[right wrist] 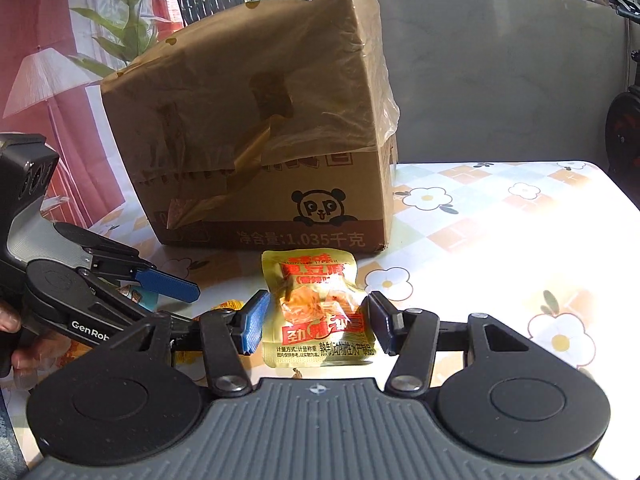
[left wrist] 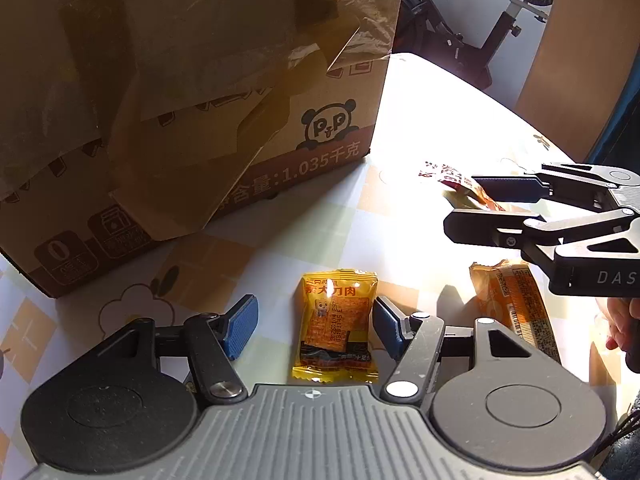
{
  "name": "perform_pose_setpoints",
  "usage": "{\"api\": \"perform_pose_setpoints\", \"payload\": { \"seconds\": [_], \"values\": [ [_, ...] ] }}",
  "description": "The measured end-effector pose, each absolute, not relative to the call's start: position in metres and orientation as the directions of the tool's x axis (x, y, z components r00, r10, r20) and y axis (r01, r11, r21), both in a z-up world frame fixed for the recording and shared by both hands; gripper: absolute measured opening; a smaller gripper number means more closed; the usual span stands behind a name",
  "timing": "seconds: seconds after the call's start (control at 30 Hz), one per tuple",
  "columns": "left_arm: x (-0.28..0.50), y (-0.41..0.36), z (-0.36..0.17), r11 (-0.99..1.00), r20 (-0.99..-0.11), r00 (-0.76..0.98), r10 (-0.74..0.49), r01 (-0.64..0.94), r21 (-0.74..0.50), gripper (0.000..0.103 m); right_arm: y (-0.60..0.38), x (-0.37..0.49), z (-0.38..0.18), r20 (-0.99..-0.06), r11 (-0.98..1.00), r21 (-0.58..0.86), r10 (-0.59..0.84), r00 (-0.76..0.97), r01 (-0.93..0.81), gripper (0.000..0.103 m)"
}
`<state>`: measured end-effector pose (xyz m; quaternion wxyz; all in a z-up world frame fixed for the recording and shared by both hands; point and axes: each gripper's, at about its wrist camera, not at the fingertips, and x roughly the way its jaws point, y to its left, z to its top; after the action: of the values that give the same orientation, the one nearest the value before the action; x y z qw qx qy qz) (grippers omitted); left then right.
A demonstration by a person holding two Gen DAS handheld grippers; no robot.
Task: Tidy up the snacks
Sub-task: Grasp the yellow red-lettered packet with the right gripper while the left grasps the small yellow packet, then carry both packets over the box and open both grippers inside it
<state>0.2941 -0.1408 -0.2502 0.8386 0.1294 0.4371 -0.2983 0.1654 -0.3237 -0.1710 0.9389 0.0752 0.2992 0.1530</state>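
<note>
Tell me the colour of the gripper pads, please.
Blue pads, seen best in the right wrist view.

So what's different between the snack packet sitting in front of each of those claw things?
The orange packet between the left gripper's fingers is slim, opaque and fairly flat, with a cartoon figure printed on it. The pale yellow packet between the right gripper's fingers is wider, crinkled and puffy, with red lettering. Both lie on the flowered tablecloth near the cardboard box, framed by open jaws, not yet gripped.
</note>
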Motion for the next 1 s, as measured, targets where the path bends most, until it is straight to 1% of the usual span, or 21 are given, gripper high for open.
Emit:
{"api": "perform_pose_setpoints", "payload": {
  "seconds": [0.1, 0.13, 0.17, 0.2, 0.27, 0.37, 0.43, 0.53, 0.67, 0.83, 1.0],
  "values": [
    [0.294, -0.140, -0.252, 0.795, -0.804, 0.457, -0.380, 0.606, -0.031, 0.064, -0.324, 0.166, -0.170, -0.541, 0.942, 0.237, 0.331, 0.773, -0.238, 0.056],
    [0.294, -0.139, -0.251, 0.800, -0.803, 0.461, -0.377, 0.599, -0.032, 0.062, -0.324, 0.166, -0.170, -0.541, 0.942, 0.238, 0.331, 0.773, -0.237, 0.056],
    [0.291, -0.138, -0.251, 0.806, -0.801, 0.467, -0.374, 0.591, -0.032, 0.057, -0.324, 0.166, -0.170, -0.541, 0.942, 0.239, 0.331, 0.773, -0.236, 0.056],
    [0.289, -0.136, -0.251, 0.812, -0.799, 0.473, -0.371, 0.583, -0.032, 0.053, -0.324, 0.165, -0.170, -0.541, 0.942, 0.241, 0.330, 0.773, -0.234, 0.056],
    [0.286, -0.132, -0.250, 0.819, -0.795, 0.478, -0.374, 0.572, -0.041, 0.041, -0.324, 0.166, -0.170, -0.542, 0.941, 0.244, 0.331, 0.772, -0.233, 0.056],
    [0.280, -0.126, -0.249, 0.819, -0.789, 0.483, -0.381, 0.572, -0.045, 0.035, -0.323, 0.166, -0.169, -0.541, 0.941, 0.245, 0.333, 0.772, -0.235, 0.056],
    [0.277, -0.124, -0.249, 0.821, -0.783, 0.492, -0.380, 0.570, -0.040, 0.034, -0.322, 0.166, -0.167, -0.540, 0.941, 0.243, 0.333, 0.773, -0.236, 0.056],
    [0.274, -0.118, -0.247, 0.832, -0.773, 0.498, -0.392, 0.550, -0.067, 0.034, -0.320, 0.163, -0.164, -0.537, 0.941, 0.235, 0.334, 0.775, -0.243, 0.056],
    [0.268, -0.107, -0.234, 0.839, -0.740, 0.527, -0.418, 0.535, -0.093, 0.034, -0.317, 0.159, -0.157, -0.527, 0.942, 0.225, 0.333, 0.782, -0.250, 0.056],
    [0.258, -0.090, -0.201, 0.845, -0.671, 0.583, -0.458, 0.521, -0.124, 0.034, -0.312, 0.157, -0.141, -0.499, 0.940, 0.212, 0.339, 0.797, -0.267, 0.056],
    [0.251, -0.069, -0.158, 0.854, -0.564, 0.673, -0.478, 0.507, -0.119, 0.034, -0.305, 0.160, -0.110, -0.438, 0.926, 0.229, 0.373, 0.818, -0.300, 0.056]
  ]
}}
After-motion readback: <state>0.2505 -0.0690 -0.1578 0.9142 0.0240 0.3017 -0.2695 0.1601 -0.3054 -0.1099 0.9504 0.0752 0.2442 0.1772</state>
